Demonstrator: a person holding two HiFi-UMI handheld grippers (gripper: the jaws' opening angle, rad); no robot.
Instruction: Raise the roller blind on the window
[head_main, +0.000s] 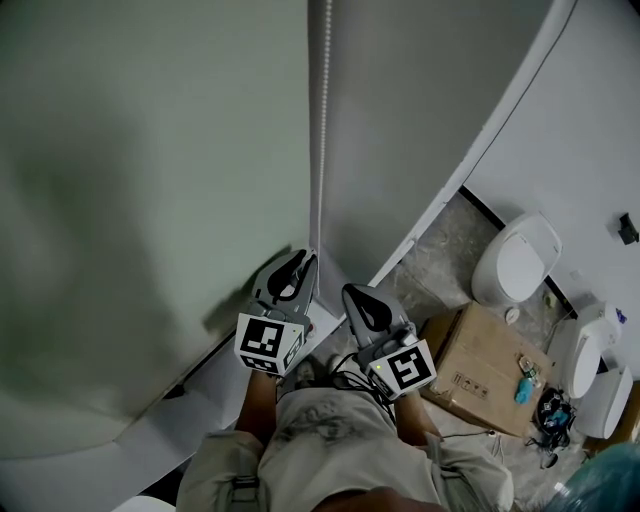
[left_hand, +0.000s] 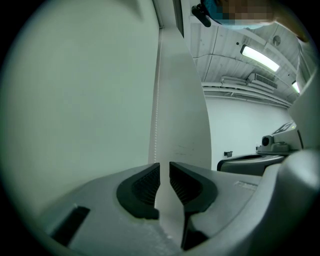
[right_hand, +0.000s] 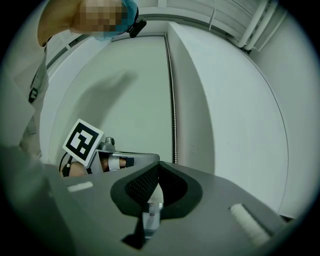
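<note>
Roller blind (head_main: 150, 200) is down, pale fabric filling most of the head view, w/ the bead chain (head_main: 322, 120) dropping along its right edge just beside the white window frame (left_hand: 182, 100). Left hand-held gripper (left_hand: 164, 172) is right at the chain. Its jaws are only a slit apart and the chain runs down into that slit against the left pad, so not really clamped imo. Right hand-held gripper (right_hand: 156, 169) sits just beside it, a bit off the chain, tips pressed together. There's a small whitish bit (right_hand: 154, 192) in the hollow behind the tips, can't tell if it's a chain connector or part of the tool. Handling-wise the chain looks thin, light and floppy, prob slick plastic, but the beads should catch on the ribbed pads. So pinch it square across the pads and pull in line w/ it, not sideways. Fabric looks soft, wouldn't grab that. Hard to see: the roller up top is out of the head view, the chain's lower loop is hidden behind both hand-held grippers, and idk which strand raises it.
</note>
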